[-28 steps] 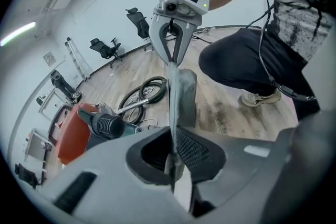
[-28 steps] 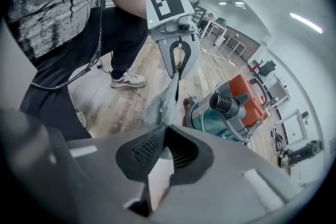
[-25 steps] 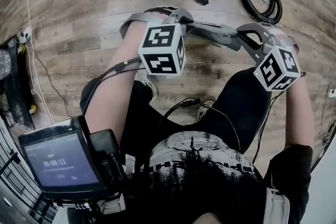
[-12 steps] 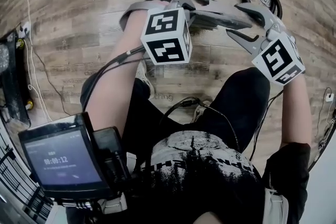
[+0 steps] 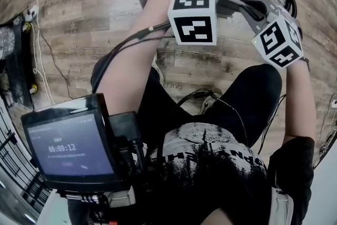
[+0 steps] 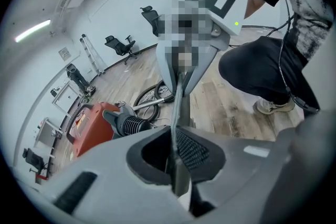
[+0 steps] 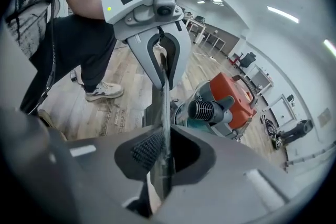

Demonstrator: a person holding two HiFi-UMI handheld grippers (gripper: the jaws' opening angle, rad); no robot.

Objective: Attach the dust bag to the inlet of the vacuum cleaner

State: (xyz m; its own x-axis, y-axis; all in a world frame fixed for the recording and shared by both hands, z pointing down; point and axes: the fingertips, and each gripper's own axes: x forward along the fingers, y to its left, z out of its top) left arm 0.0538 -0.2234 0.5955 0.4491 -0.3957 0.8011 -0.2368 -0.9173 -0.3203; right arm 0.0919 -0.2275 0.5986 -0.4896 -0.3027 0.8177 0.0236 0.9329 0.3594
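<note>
The vacuum cleaner (image 7: pixel 233 99) sits on the wooden floor (image 5: pixel 79 8) with nothing fitted to it, so the attaching looks wholly undone. The dust bag (image 7: pixel 161 97) hangs mid-air, well apart from it: a thin, flat, greyish sheet, seen edge-on and taut. The left gripper (image 6: pixel 175 139) pinches one end; the right gripper (image 7: pixel 164 136) is closing its jaws with the other end between them. The ribbed black inlet (image 7: pixel 202 109) is bare.
</note>
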